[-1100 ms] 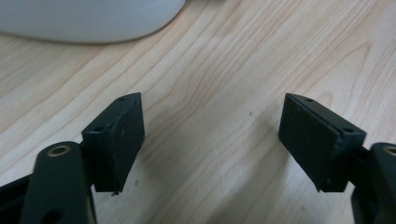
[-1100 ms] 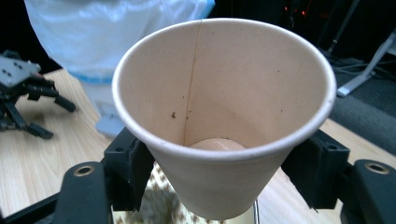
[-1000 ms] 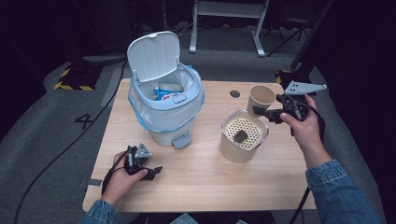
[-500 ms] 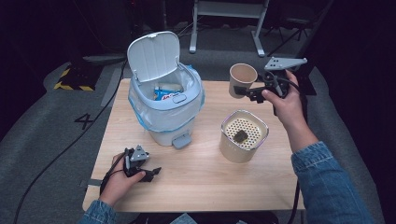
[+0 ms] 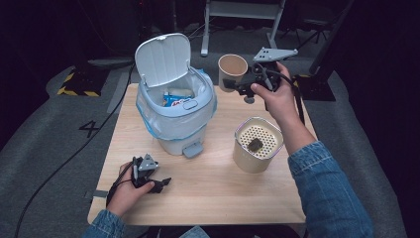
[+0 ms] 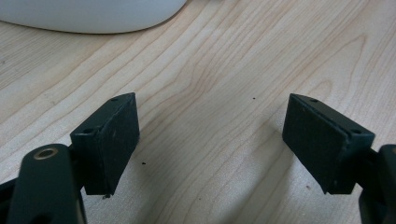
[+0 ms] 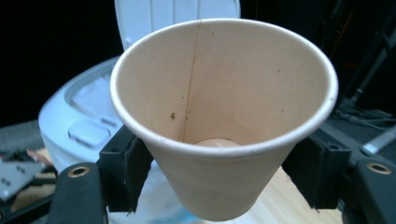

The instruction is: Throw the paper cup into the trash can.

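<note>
The right gripper (image 5: pixel 233 85) is clamped on a tan paper cup (image 5: pixel 232 71), its 2 black jaws pressing the cup's sides from left and right, as the right gripper view makes plain. There the paper cup (image 7: pixel 224 116) stands upright with its mouth open to the camera; a few dark specks cling to its inner wall, and what lies at the bottom is too dim to tell. In the high view the cup hangs in the air above the far edge of the wooden table (image 5: pixel 213 193), just to the right of the white pedal bin (image 5: pixel 176 114), whose lid (image 5: pixel 163 59) stands raised. The bin is lined with a pale blue bag, and a blue-and-white wrapper (image 5: pixel 177 100) lies inside. Nearer the person, below the raised hand, a cream canister (image 5: pixel 256 145) sits on the table with a perforated insert and a small dark lump resting on it.

The left gripper (image 5: pixel 162 183) lies low at the near left of the table, held in the person's left hand (image 5: pixel 126 191). Its jaws have just been opening and now stand wide apart with only bare wood between them; in the left gripper view the pads (image 6: pixel 108 140) hover just over the grain, and the bin's white base (image 6: pixel 88 14) curves across the top.
</note>
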Tool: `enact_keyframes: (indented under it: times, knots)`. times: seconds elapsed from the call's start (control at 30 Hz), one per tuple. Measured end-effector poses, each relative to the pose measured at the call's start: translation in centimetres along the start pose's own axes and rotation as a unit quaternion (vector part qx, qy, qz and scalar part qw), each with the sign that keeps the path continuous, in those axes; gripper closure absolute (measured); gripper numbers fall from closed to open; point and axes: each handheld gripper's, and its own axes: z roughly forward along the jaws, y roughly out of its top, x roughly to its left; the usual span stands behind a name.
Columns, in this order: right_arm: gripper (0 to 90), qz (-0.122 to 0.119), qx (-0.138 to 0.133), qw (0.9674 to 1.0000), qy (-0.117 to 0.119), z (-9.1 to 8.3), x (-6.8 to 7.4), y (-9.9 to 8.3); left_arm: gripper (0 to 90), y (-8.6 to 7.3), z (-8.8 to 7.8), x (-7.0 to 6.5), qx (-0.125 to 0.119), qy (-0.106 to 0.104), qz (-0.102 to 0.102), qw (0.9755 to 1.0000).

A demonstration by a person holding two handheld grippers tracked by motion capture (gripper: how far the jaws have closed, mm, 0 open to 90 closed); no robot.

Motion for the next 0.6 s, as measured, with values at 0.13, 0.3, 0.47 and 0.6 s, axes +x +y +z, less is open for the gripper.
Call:
enact_keyframes:
  times: [0.13, 0.3, 0.47, 0.6]
  knots:
    - [29.1, 0.012, -0.024, 0.9996, 0.005, 1.5, 0.5, 0.5, 19.2, 0.0, 0.0, 0.0, 0.000, 0.000, 0.001, 1.0000]
    - [29.0, 0.025, -0.047, 0.9985, 0.016, 3.2, 1.1, 1.0, 19.2, 0.0, 0.0, 0.0, 0.000, 0.000, 0.001, 1.0000]
    - [29.2, 0.033, -0.052, 0.9976, 0.031, 5.0, 1.9, 1.2, 19.2, 0.0, 0.0, 0.0, 0.000, 0.000, 0.000, 1.0000]
    - [29.1, 0.029, -0.046, 0.9977, 0.040, 6.5, 2.7, 1.3, 19.2, 0.0, 0.0, 0.0, 0.000, 0.000, 0.001, 1.0000]
